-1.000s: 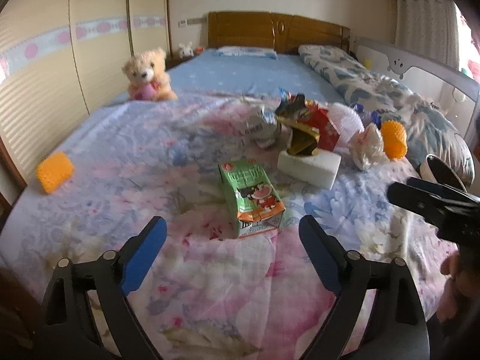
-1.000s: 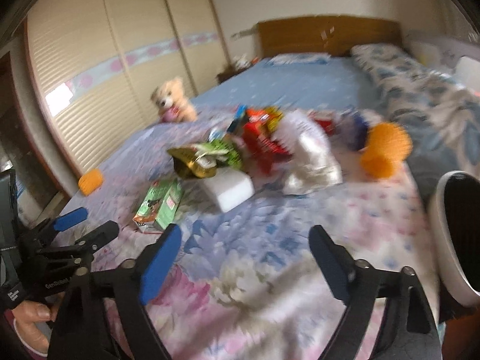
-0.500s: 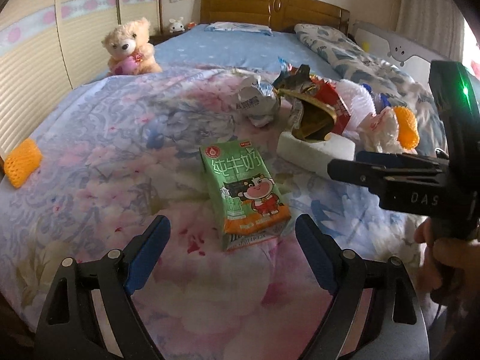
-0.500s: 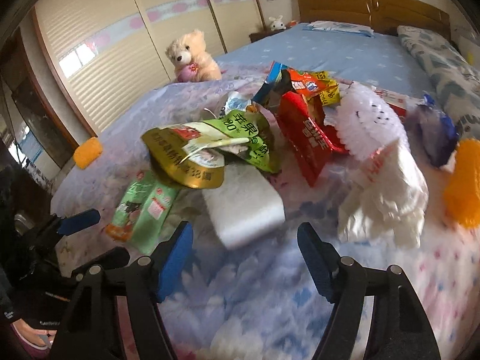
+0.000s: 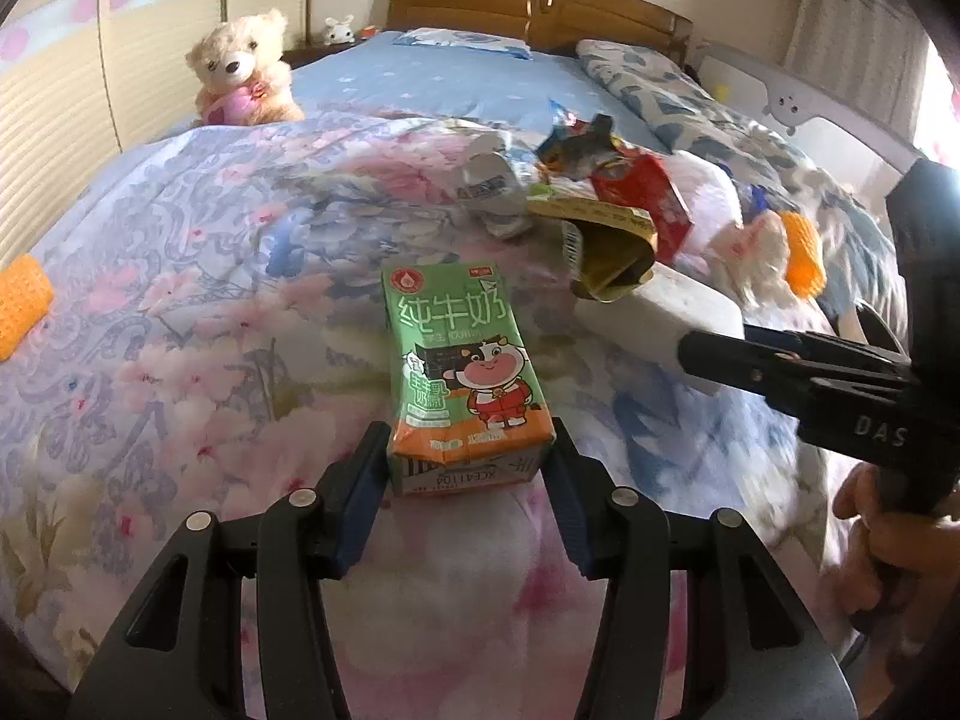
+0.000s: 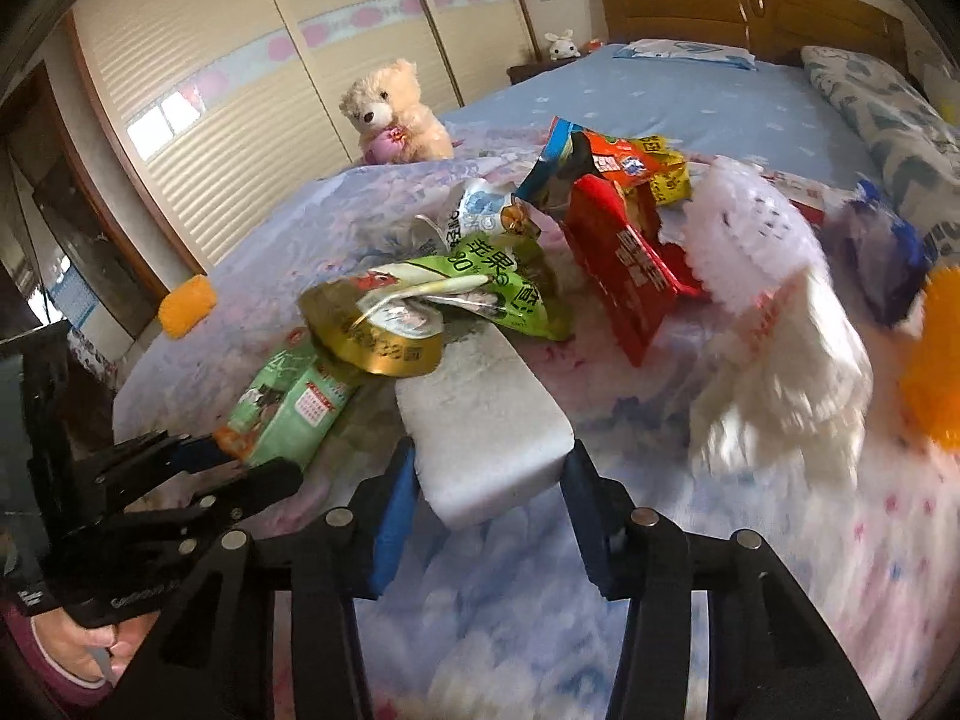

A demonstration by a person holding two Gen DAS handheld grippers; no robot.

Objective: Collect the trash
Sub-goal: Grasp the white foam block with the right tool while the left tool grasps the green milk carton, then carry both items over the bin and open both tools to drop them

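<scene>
A green milk carton (image 5: 462, 372) lies flat on the flowered bedspread (image 5: 180, 360). My left gripper (image 5: 465, 474) is closing around the carton's near end, and both blue pads (image 5: 360, 498) sit against its sides. A white foam block (image 6: 486, 420) lies just right of the carton (image 6: 288, 408), with a gold and green snack bag (image 6: 384, 324) resting on its far end. My right gripper (image 6: 489, 492) is closing on the block's near end, pads (image 6: 393, 516) touching both sides. In the left wrist view the right gripper (image 5: 696, 354) shows from the side.
Behind the block lies a pile of wrappers (image 6: 624, 252), a white frilled bag (image 6: 780, 372) and a blue packet (image 6: 882, 258). A teddy bear (image 5: 240, 72) sits at the far left. An orange block (image 5: 21, 306) and an orange ball (image 5: 801, 252) lie near the bed's edges.
Both grippers came forward and down onto the bedspread. The left jaws narrowed from wide open to the carton's sides, and the right jaws narrowed onto the foam block.
</scene>
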